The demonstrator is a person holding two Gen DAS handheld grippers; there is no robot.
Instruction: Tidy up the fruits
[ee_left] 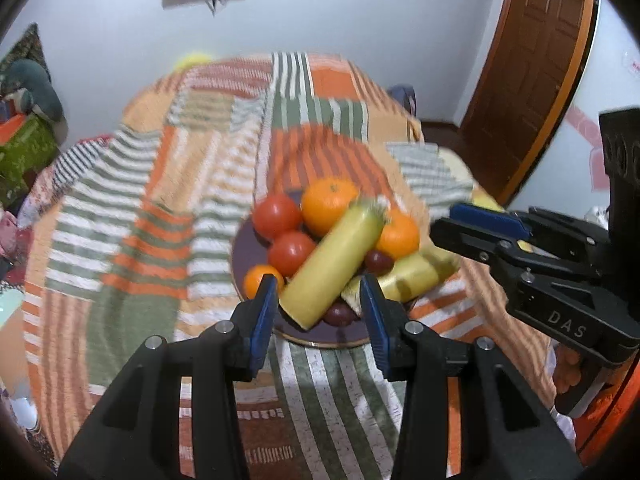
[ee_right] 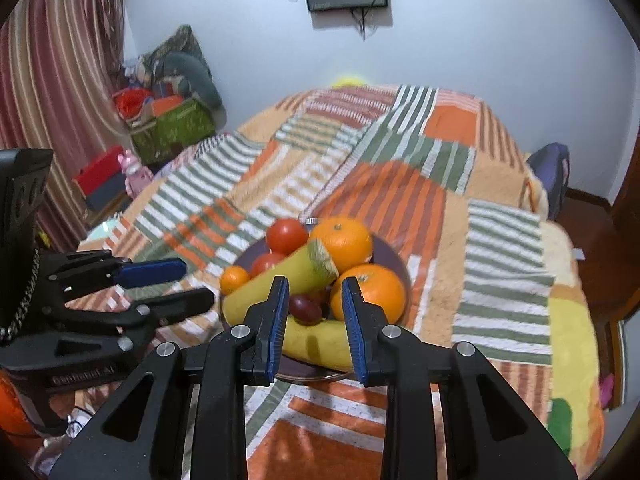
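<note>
A dark purple plate [ee_left: 248, 240] [ee_right: 390, 254] sits on a striped cloth and holds two yellow corn-like cylinders [ee_left: 332, 264] [ee_right: 280, 280], two red tomatoes [ee_left: 278, 214] [ee_right: 286, 236], three oranges [ee_left: 328, 202] [ee_right: 342, 242] and dark grapes [ee_left: 378, 261] [ee_right: 306, 308]. My left gripper [ee_left: 322, 314] is open and empty, just in front of the plate's near edge. It also shows in the right wrist view [ee_right: 196, 284]. My right gripper [ee_right: 316, 320] is open and empty, just in front of the plate. It also shows in the left wrist view [ee_left: 444, 220] at the plate's right.
The orange, green and white striped cloth [ee_left: 160, 200] [ee_right: 500, 240] covers a round table. A brown door [ee_left: 532, 64] stands at the right. Boxes and cushions [ee_right: 168, 120] lie on the floor at the left, by a striped curtain [ee_right: 52, 80].
</note>
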